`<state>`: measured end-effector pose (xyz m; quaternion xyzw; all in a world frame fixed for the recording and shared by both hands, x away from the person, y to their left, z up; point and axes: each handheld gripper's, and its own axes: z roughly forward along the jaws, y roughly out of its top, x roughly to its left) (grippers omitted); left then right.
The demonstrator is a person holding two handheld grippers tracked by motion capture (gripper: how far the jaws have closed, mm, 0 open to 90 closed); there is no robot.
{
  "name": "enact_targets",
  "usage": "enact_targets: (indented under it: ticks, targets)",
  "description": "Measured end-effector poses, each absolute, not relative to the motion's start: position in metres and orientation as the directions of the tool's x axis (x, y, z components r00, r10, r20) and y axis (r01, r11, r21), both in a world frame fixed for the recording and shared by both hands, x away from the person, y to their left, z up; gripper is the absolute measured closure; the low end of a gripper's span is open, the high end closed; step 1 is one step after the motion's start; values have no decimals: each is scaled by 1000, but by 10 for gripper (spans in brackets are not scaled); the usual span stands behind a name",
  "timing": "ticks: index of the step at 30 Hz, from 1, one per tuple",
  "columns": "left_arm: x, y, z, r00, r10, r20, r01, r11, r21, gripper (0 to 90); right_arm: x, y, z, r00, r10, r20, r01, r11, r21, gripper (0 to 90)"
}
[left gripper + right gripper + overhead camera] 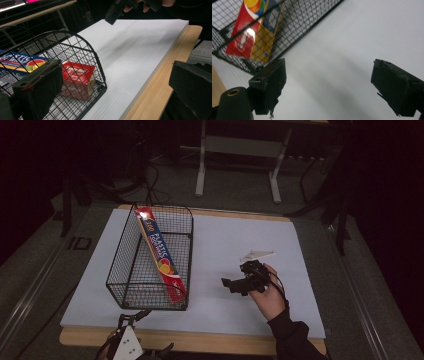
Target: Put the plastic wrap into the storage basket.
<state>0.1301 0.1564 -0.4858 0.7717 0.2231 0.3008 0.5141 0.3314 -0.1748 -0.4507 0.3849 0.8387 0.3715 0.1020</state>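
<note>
Dim workshop floor and grey frame legs surround a wooden desk [200, 340] topped by a white board [235, 255]. At the board's left half stands a black wire basket [150, 257], reaching from near the far edge almost to the near edge. Inside it a long red-and-blue box [161, 260] leans tilted against the right wall, printed "100" and "PLASTIC", read as "PLASTIC WRAP" in the left gripper view, beside pictured citrus fruit; white lettering on its red end is too blurred to read. At the desk's near edge, just below the basket's near corner, the left gripper [131, 319] hangs with its jaws spread wide and empty. Right of the basket, over bare board, the right gripper [231, 285] sits in a hand [267, 297], jaws wide apart, gripping nothing.
</note>
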Motion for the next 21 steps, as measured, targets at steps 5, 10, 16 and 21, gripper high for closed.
enact_targets:
  ticks: [5,10,16,21]
  targets:
    - [130,156,-486,719,654,235,35,-373,927,0,325,-180,-459,-687,718,113,569,436,697,128]
    - [130,156,-486,719,653,236,35,-374,927,0,321,-185,-467,-688,718,111,573,442,690,128]
    - [130,156,-486,720,652,236,36,-375,926,0,316,-189,-477,-698,709,103,570,462,679,128]
    - [130,156,-486,720,652,236,36,-375,927,0,314,-194,-484,-705,701,107,564,464,683,128]
